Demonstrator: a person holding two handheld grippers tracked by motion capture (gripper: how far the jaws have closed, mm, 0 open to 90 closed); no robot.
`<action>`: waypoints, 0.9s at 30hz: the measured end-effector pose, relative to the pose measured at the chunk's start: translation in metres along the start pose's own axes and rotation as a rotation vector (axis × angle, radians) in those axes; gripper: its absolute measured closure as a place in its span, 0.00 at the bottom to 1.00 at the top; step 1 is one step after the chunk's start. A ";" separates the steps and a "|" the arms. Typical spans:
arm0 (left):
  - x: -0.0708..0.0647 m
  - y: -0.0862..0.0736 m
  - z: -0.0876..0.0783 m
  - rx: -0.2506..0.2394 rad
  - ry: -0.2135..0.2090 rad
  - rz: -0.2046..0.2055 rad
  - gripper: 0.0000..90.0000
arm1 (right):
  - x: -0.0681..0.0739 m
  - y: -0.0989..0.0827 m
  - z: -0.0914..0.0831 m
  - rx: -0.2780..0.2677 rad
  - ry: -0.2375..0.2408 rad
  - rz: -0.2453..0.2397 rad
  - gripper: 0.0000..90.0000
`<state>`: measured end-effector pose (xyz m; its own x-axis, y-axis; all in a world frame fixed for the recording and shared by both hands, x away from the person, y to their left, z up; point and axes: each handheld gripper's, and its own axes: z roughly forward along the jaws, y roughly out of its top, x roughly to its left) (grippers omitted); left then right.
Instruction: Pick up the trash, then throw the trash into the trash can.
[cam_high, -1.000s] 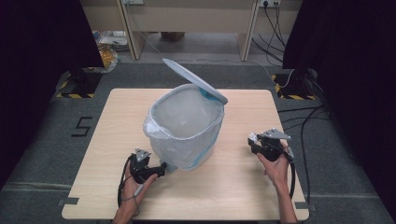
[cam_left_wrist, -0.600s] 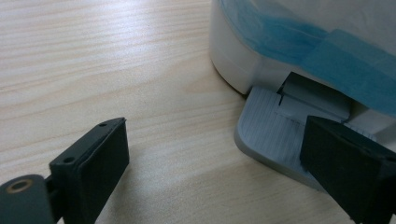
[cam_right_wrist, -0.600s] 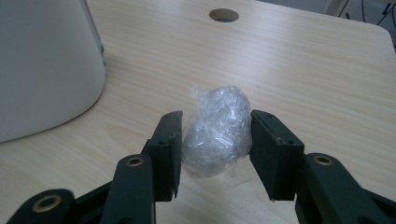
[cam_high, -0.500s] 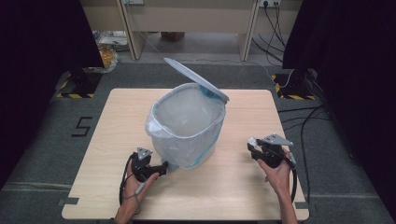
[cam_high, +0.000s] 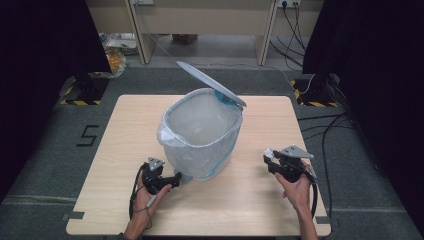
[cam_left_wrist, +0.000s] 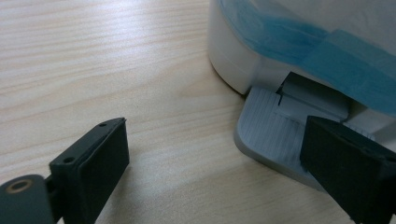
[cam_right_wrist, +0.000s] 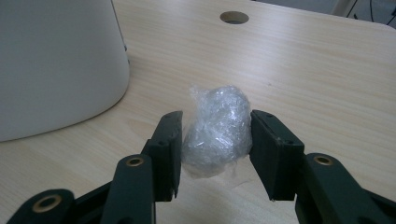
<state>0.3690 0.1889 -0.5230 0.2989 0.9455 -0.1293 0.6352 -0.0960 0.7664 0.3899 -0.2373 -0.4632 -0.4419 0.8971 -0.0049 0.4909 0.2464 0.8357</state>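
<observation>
Wad (cam_right_wrist: 216, 130) of crumpled clear plastic film sits squeezed between the right claw's (cam_right_wrist: 215, 151) two black jaws; both pads press its sides, so that claw is clamped on the wad; top of the wad pokes out past the jaw tips; underneath it is bare table (cam_right_wrist: 327, 79). In the high view the right claw (cam_high: 271, 161) is held in the right hand (cam_high: 299, 187) near the table's right front, tips pointing left toward the bin (cam_high: 202, 132), with the wad (cam_high: 270, 154) as a pale speck at the tips; bin is well apart from it, off to the claw's left. From the right claw's own camera the bin's white wall (cam_right_wrist: 56, 65) is up and left of the jaws, not touching; a round hole (cam_right_wrist: 234, 17) in the tabletop lies far ahead of the jaws.

Left claw (cam_left_wrist: 215, 163) jaws stand wide apart, nothing gripped; wood grain of the table (cam_left_wrist: 116, 60) shows between them. Grey ribbed pedal (cam_left_wrist: 271, 135) of the bin is at the right-hand jaw, which overlaps the pedal's edge; cannot tell if it presses on it. Bin base (cam_left_wrist: 233, 60) is just ahead of that jaw, blue liner strip (cam_left_wrist: 327, 56) hanging over it. High view: left claw (cam_high: 176, 179) in the left hand (cam_high: 142, 202), tips at the bin's front foot; lid (cam_high: 210, 82) is tilted up behind the bin; clear liner bag (cam_high: 172, 140) is folded over the rim.
</observation>
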 end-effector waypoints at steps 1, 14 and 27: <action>0.000 0.000 0.000 0.004 -0.001 0.006 0.08 | 0.000 0.000 0.000 -0.001 0.001 0.001 0.61; 0.000 0.001 0.002 0.004 -0.008 -0.002 0.07 | 0.004 0.007 -0.008 -0.030 0.016 0.004 0.61; 0.000 0.001 0.001 0.004 -0.005 0.002 0.07 | 0.019 0.030 -0.033 -0.113 0.037 -0.017 0.61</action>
<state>0.3707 0.1879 -0.5229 0.3038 0.9436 -0.1316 0.6379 -0.0989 0.7637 0.3713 -0.2254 -0.4198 -0.4779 0.8784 -0.0016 0.3956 0.2169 0.8924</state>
